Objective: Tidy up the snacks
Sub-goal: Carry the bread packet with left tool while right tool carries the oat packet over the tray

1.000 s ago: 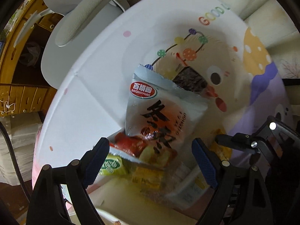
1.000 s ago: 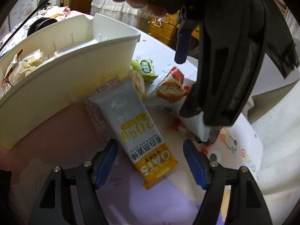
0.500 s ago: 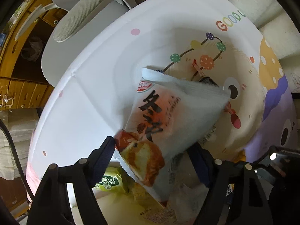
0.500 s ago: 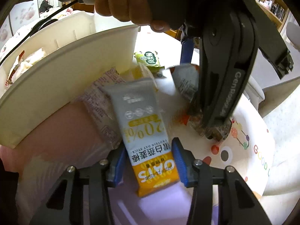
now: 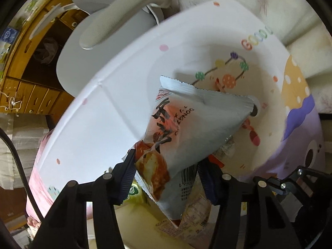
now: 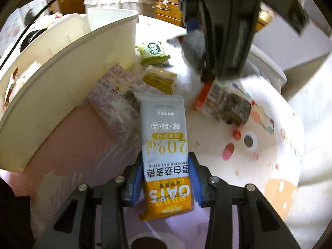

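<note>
"OATS", "20%" on snack bar (image 6: 164, 145)

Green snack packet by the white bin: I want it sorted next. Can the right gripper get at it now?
Probably not: the right gripper is shut on the oat bar, so it can't take the green packet.

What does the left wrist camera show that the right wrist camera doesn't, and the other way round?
Left wrist only: the left claw, whose jaws have just been closing, shut on a grey pastry packet, the packet's printed front, and a grey chair beyond the table.

Right wrist only: the right claw shut on an oat bar, its jaws having just closed in; a white bin with snacks inside; a green packet fully visible.

Both: the cartoon-print tablecloth and the loose snack pile on it.
</note>
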Available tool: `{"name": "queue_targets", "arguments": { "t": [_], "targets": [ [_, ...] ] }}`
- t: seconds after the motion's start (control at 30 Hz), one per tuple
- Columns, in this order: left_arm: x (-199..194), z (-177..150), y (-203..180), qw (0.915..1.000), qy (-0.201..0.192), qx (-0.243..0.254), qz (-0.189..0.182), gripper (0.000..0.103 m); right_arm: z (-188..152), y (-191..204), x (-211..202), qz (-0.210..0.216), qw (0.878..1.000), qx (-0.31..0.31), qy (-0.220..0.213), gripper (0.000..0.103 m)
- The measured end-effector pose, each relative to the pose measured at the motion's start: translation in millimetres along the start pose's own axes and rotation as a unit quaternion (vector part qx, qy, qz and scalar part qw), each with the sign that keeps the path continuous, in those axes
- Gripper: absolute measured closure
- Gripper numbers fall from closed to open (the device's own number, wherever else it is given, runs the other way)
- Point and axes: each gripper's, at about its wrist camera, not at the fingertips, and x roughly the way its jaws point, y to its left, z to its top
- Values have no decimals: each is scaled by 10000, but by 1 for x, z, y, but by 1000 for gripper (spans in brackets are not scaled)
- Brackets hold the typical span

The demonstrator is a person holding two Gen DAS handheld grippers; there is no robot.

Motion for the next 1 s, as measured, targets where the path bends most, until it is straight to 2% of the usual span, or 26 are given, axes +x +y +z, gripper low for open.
{"name": "queue_targets", "arguments": {
  "t": [0.3,0.6,1.0],
  "targets": [
    [-54,-20,1,9992,-353,-181,-10,48,-10,1,-14,13,9962,842,223,63],
    [-101,-63,9,9976,-456,-515,-64,48,-14,-4,-43,213,9797,1990,110,63],
    [-155,-159,25,9917,-687,-1076,-122,47,-10,28,-89,170,9777,2087,-166,63]
  ]
}}
